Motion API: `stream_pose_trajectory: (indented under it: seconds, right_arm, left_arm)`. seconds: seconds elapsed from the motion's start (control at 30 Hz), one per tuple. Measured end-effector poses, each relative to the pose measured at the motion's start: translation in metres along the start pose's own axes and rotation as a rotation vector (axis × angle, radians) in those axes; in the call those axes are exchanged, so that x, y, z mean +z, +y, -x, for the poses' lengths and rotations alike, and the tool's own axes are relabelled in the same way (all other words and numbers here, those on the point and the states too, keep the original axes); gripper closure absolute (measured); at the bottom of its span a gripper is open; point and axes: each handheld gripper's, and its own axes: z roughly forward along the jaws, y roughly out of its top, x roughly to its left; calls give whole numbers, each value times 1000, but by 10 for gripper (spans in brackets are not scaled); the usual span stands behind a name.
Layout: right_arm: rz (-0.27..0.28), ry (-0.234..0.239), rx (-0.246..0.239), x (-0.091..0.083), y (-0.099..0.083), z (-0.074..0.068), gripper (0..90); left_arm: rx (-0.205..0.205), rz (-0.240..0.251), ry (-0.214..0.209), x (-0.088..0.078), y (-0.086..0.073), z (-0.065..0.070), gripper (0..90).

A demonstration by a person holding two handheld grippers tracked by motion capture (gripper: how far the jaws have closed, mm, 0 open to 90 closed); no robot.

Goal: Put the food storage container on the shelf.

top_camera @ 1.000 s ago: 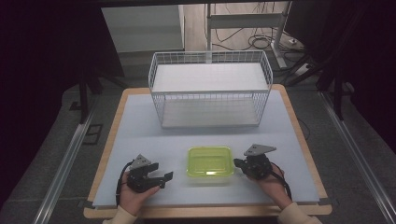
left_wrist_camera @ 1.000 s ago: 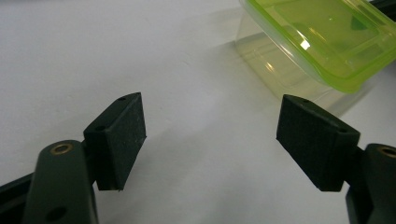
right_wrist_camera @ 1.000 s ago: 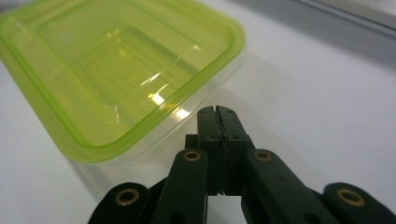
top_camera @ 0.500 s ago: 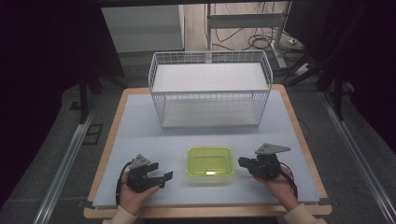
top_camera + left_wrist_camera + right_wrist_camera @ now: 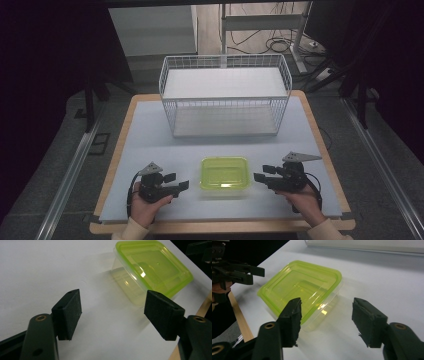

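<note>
High view: a clear rectangular plastic container with a lime-green lid (image 5: 225, 175) sits low in the frame at centre, on the pale counter (image 5: 150, 135) with its wooden edge. The left hand-held gripper (image 5: 176, 181) lies at lower left, just beside the container's left side, its jaws apart and pointing toward it. A hand (image 5: 146, 207) grips it from the bottom edge. The right hand-held gripper (image 5: 265, 173) sits at lower right, just beside the container's right side, jaws likewise apart and aimed at it, held by the other hand (image 5: 306, 202). A white wire basket (image 5: 224, 95) stands in the upper middle of the frame, well apart from the container. Dark floor and cables surround the counter.

Left gripper view: the left hand-held gripper (image 5: 113, 313) rises from the bottom of the frame with its two black jaws spread wide and nothing between them. The green-lidded container (image 5: 150, 268) fills the upper right, resting on the white counter surface (image 5: 37, 270), ahead of the jaws and not touched by them.

Right gripper view: the right hand-held gripper (image 5: 325, 322) shows its black jaws wide apart at the bottom of the frame. The container (image 5: 299, 288) lies at centre left, its near corner just ahead of the left-hand jaw. The left hand-held gripper (image 5: 258, 275) shows at upper left beyond the container.
</note>
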Motion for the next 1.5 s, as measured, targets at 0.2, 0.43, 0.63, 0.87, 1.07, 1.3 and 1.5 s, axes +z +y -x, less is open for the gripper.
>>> stream_pose_trajectory:
  seconds: [0.2, 0.43, 0.63, 0.87, 1.07, 1.3, 1.5]
  right_arm:
    - [-22, 8, 10, 6, 1, -2, 403]
    - [-26, 24, 73, 15, 8, -2, 424]
    - [-45, 12, 98, 27, 15, -2, 438]
    - [-63, 3, 163, 35, 21, 3, 449]
    - [-72, 13, 208, 34, 18, 8, 473]
    - [-95, 31, 221, 37, 17, 9, 507]
    - [-110, 46, 234, 38, 14, 11, 540]
  left_arm:
    - [-51, -33, -25, 5, 8, 1, 292]
    - [-118, -37, -77, 16, 19, 1, 291]
    - [-132, -46, -101, 27, 28, 4, 300]
    - [-171, -64, -139, 45, 40, 2, 317]
    - [-201, -81, -156, 47, 39, -2, 353]
    - [-225, -96, -186, 49, 36, -4, 416]
    - [-225, -107, -212, 52, 35, -3, 457]
